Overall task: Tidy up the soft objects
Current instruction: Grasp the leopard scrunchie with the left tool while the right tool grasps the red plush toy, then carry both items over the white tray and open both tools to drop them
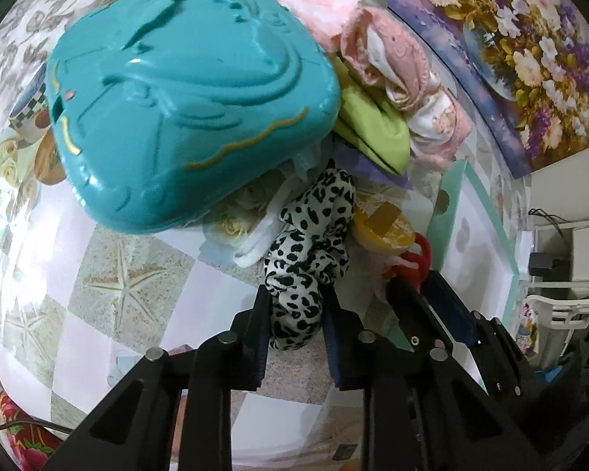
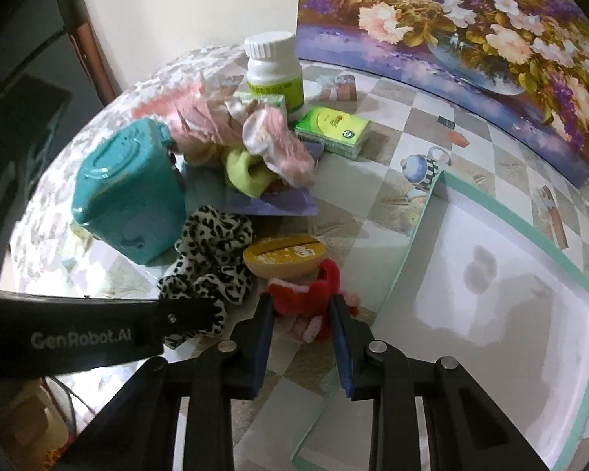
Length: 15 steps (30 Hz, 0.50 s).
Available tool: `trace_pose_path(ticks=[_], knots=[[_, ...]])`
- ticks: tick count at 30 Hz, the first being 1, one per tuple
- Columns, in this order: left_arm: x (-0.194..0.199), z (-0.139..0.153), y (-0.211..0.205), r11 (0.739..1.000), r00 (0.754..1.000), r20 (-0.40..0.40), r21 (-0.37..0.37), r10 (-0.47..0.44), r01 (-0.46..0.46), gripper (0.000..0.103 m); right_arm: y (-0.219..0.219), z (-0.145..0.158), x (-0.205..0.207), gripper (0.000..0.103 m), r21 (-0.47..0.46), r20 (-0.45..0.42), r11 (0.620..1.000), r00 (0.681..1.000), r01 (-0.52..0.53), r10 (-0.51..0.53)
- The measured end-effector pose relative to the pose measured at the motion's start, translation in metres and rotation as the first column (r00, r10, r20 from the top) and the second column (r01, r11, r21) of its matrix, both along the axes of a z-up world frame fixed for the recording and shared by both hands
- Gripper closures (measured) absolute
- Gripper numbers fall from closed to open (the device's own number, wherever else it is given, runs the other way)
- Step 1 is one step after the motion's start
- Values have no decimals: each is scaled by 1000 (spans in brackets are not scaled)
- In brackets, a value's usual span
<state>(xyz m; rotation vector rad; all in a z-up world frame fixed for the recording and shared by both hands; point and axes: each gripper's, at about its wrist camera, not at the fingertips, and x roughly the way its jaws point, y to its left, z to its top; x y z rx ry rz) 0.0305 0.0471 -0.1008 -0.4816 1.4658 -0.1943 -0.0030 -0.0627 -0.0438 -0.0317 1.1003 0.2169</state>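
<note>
Left gripper (image 1: 296, 314): closed around the lower end of the leopard-print scrunchie (image 1: 310, 243), which is seen pinched between the two fingers in the left wrist view.
Right gripper (image 2: 301, 314): set around the red and pink fuzzy item (image 2: 314, 294); the fingers are seen on either side of it and appear to press it, so it is judged to be gripped, though this is not certain.
Leopard-print scrunchie: lying on the worktop (image 1: 129, 274) just beside the teal plastic case (image 1: 184, 110), its far end touching the yellow round container (image 2: 282, 261).
Red and pink fuzzy item: resting on the worktop against the yellow round container, just beside the edge of the white tray with green rim (image 2: 502, 274).
Tray: nothing is seen inside it; only bare white floor is shown.
Soft pile: pink fuzzy socks (image 2: 271, 141) and a lime-green cloth (image 2: 243, 172) are heaped on a purple cloth (image 2: 278, 204) behind the teal case, near the green tissue pack (image 2: 333, 129) and the white bottle (image 2: 275, 70).
Done so far: judged very little, since no soft item is seen sorted into the tray.
Left to do: the two gripped items are presumably to be lifted and placed, and the socks and cloths are yet to be dealt with.
</note>
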Motion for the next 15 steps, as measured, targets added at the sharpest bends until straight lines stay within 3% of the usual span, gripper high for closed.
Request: trace_pose_path(ticks=[9,15], knots=[[-14,20,32,997,999,36,-70,23,-20,80,-15,17,-7,73,57,20,998,999,37,-38],[-29,45,49,993,991,128,-119,35,-19,81,-25,39,-16,73,92,84,994,994,63,-71]])
